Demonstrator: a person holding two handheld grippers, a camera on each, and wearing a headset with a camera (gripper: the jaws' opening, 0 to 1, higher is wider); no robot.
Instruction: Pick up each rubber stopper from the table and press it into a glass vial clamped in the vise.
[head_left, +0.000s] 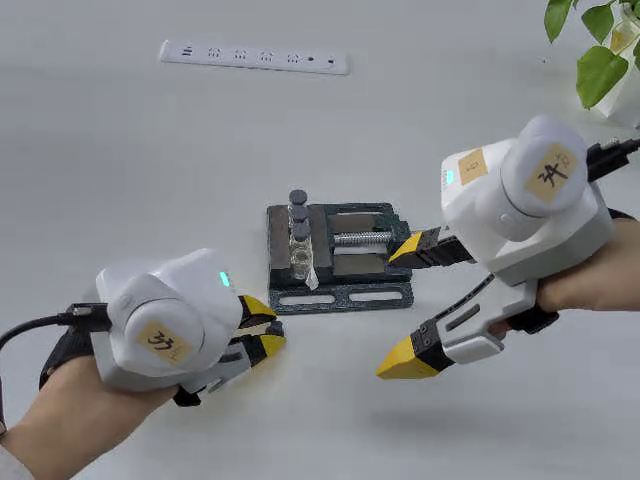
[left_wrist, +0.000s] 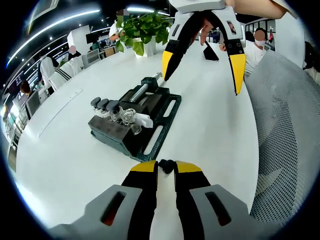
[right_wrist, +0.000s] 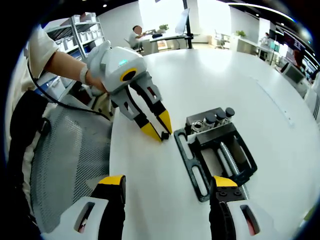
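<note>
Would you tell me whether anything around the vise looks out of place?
Only a small white scrap jutting from the vise beside the one unstoppered vial; I cannot tell what it is.

Vise (head_left: 345, 296) flanked by two grippers.
Left gripper (head_left: 265, 328) pinches a small dark rubber stopper (head_left: 275, 327) just short of the vise; right gripper (head_left: 405, 305) gapes wide, upper tip beside the vise screw; glass vials (head_left: 299, 240) stand clamped beyond the left tips.

I log left gripper (head_left: 274, 334) lower left, jaws nipped on a dark stopper (left_wrist: 166, 164), right gripper (head_left: 388, 315) at right, jaws spread wide, tips pointing left
</note>
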